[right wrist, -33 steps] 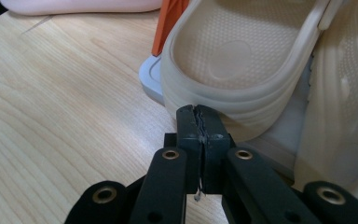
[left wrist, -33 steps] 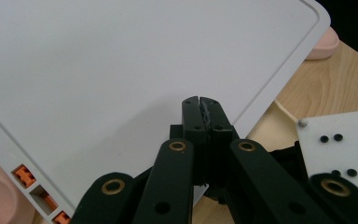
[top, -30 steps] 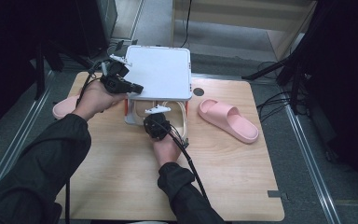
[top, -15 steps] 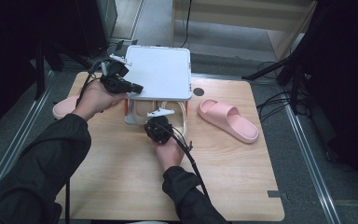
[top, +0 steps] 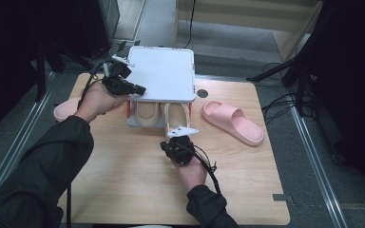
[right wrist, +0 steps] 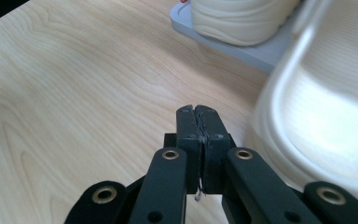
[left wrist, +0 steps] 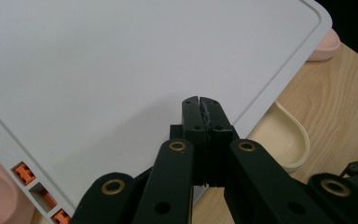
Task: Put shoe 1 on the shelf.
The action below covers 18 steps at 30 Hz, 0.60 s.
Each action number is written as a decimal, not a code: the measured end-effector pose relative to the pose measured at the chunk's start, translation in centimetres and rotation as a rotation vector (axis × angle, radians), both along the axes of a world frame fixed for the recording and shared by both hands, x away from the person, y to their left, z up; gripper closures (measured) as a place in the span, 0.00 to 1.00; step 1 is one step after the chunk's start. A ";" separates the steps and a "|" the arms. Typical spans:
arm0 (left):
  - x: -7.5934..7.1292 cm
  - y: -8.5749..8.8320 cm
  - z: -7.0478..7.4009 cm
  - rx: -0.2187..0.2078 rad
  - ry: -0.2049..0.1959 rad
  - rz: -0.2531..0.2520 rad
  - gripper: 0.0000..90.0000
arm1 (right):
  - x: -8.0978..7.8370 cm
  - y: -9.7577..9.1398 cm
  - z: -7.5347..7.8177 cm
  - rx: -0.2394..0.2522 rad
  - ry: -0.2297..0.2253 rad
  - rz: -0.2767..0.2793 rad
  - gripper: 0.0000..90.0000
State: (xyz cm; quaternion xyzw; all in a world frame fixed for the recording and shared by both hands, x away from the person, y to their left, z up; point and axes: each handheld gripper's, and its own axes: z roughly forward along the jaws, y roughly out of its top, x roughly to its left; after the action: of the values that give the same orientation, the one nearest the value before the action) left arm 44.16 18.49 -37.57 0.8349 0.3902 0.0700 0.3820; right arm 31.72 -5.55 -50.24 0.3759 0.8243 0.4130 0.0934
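A white two-level rack (top: 164, 73) stands at the table's far middle. Two cream slippers (top: 146, 113) (top: 177, 114) lie side by side on its lower shelf. My left gripper (top: 140, 89) is shut with nothing in it, its tips at the front left edge of the rack's top (left wrist: 121, 70); in the left gripper view its jaws (left wrist: 200, 100) meet over that top. My right gripper (top: 178, 137) is shut and empty, low over the table just in front of the right cream slipper (right wrist: 321, 107), apart from it. In the right gripper view its jaws (right wrist: 197, 109) touch.
One pink slipper (top: 233, 121) lies on the table right of the rack, another (top: 66, 110) at the left edge beyond my left hand. A dark round hole (top: 202, 93) is near the rack's right corner. Bare wood spreads across the near half.
My right gripper has drawn back from the rack toward the person and a little to the right. The left gripper has stayed on the rack's top.
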 end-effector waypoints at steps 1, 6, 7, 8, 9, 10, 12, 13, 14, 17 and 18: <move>0.0 0.0 0.0 0.000 0.001 0.001 1.00 | -0.2 -0.5 0.1 0.006 0.004 -0.003 0.99; 0.0 0.0 0.0 0.003 0.001 0.003 1.00 | -1.0 -2.5 0.1 0.003 -0.006 0.004 0.99; 0.0 0.0 0.0 0.001 0.001 0.004 1.00 | -1.2 -3.0 0.0 -0.013 -0.010 -0.001 0.99; 0.0 0.0 0.0 0.001 0.003 0.004 1.00 | -1.4 -3.3 0.0 -0.011 -0.004 -0.002 0.99; 0.0 0.0 0.0 0.002 0.004 0.004 1.00 | -1.5 -3.8 -0.1 -0.020 -0.004 -0.007 0.99; 0.0 0.0 0.0 0.004 0.004 0.003 1.00 | -1.6 -4.1 -0.1 -0.028 -0.007 -0.009 0.99; 0.0 -0.1 0.1 0.006 0.004 0.003 1.00 | -1.5 -5.4 -0.3 -0.056 -0.002 -0.029 0.99; 0.0 -0.1 0.0 0.005 0.004 0.004 1.00 | -1.5 -5.4 -0.3 -0.056 -0.002 -0.029 0.99; 0.0 -0.1 0.0 0.002 0.006 0.005 1.00 | -1.4 -5.7 -0.4 -0.058 0.001 -0.037 0.99; 0.0 -0.1 0.0 -0.003 0.012 0.008 1.00 | -0.9 -6.5 -0.6 -0.055 0.018 -0.070 0.99; 0.0 -0.1 0.0 -0.003 0.012 0.008 1.00 | -0.6 -6.7 -0.7 -0.057 0.019 -0.076 0.99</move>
State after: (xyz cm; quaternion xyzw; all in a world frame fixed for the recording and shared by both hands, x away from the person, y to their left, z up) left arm 44.21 18.43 -37.53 0.8332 0.3959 0.0658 0.3803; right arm 31.08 -12.20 -50.95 0.4079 0.8217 0.3819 0.1119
